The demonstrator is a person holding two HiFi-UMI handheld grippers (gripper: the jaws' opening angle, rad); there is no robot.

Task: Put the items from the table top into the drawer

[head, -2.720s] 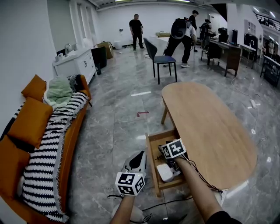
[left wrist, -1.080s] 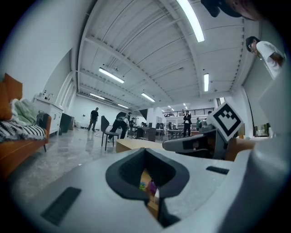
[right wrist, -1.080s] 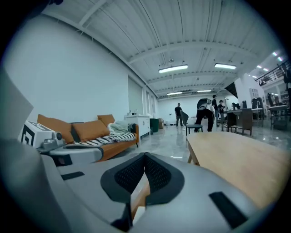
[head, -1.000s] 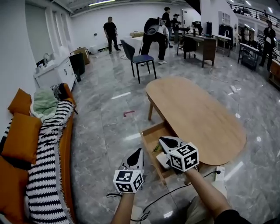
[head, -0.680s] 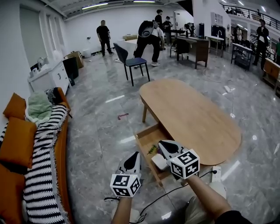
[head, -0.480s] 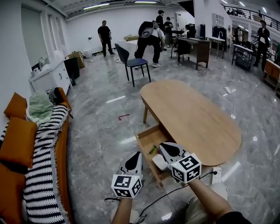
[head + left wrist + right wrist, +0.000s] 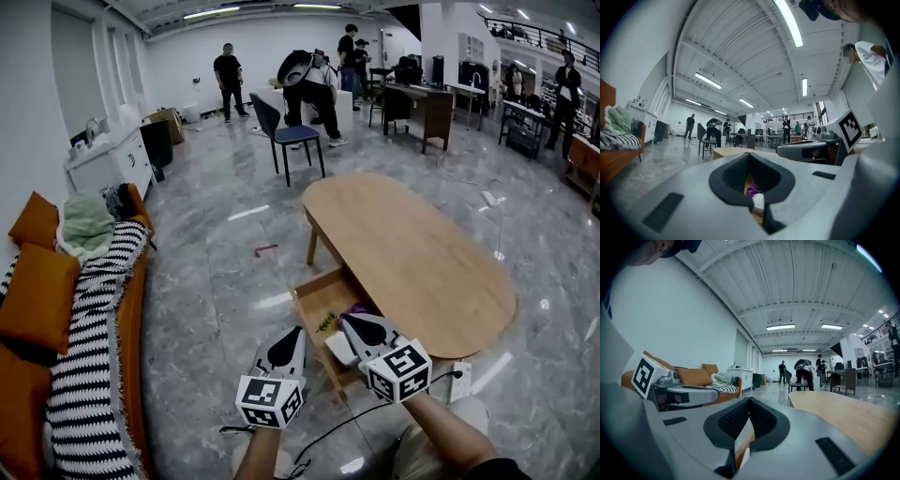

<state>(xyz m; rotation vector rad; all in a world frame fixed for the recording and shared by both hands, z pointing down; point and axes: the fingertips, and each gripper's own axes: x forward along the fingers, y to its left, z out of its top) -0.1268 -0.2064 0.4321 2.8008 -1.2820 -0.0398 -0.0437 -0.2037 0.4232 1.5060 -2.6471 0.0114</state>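
Marble floor (image 7: 216, 281), oval wooden table (image 7: 422, 253), open drawer (image 7: 319, 302); left gripper (image 7: 292, 334), right gripper (image 7: 350, 322), jaws pressed together.

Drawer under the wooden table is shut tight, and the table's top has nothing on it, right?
Not quite. The drawer is pulled open, not shut tight, with a white item lying inside; the head view shows it. The wooden table does have nothing on its top.
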